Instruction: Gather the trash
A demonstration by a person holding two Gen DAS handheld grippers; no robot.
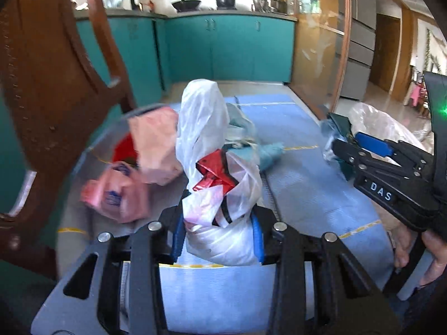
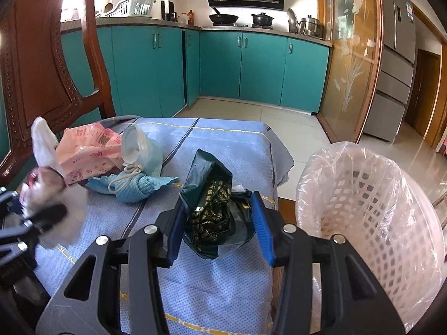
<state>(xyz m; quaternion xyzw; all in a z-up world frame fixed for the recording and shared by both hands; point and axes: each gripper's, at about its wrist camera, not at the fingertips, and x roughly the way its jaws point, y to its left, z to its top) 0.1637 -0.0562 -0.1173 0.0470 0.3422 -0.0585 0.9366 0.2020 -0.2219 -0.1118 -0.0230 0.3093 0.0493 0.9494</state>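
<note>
My left gripper (image 1: 218,237) is shut on a white plastic bag (image 1: 212,167) with a red wrapper inside, held above the blue tablecloth (image 1: 307,189). My right gripper (image 2: 218,229) is shut on a dark green printed bag (image 2: 212,203), held over the cloth (image 2: 223,145) near its right edge. The white basket lined with a clear bag (image 2: 368,203) stands just right of it. Pink bags (image 2: 89,150) and a light blue cloth bundle (image 2: 139,178) lie on the table at left. The right gripper shows in the left wrist view (image 1: 343,150).
A brown wooden chair (image 2: 56,64) stands at the table's left side. Teal kitchen cabinets (image 2: 251,67) and a glass sliding door (image 2: 352,55) are behind. Tiled floor lies beyond the table and basket.
</note>
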